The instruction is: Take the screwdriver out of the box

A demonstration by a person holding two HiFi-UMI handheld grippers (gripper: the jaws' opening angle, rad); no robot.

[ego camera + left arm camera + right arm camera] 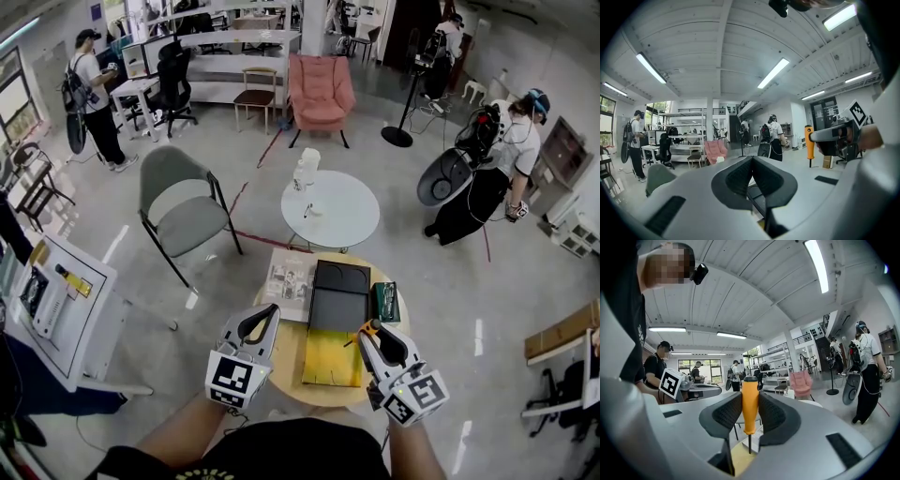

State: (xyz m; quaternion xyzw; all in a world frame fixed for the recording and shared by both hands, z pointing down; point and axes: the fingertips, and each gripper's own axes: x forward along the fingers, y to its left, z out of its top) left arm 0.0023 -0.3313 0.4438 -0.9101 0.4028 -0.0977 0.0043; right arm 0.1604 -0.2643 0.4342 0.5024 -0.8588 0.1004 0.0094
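The right gripper (750, 414) is clenched on a screwdriver (750, 401) with an orange plastic handle and a thin dark metal shaft. The handle is pinched upright between the two ribbed black pads, and the shaft is pointed downward below them. In the head view this gripper is seen at the lower right of the frame, with the orange handle at its tip. There the screwdriver is held at the right edge of a flat rectangular box (339, 298). Whether the shaft's tip touches the box cannot be told.

The box is laid open on a round pale wooden table (281, 361). Its black half is set towards the middle of the frame and its yellow half nearer the bottom.

The left gripper (752, 161) is closed on nothing, its pads met at the tips. It is held at the lower left of the head view, near the box's left edge.

A small green carton (385, 302) is seen just beside the black half on the right, and a printed booklet (291, 278) on the left. Further up the frame, a round white table (352, 225), a grey chair (183, 220) and a pink armchair (321, 89) are seen on the floor.
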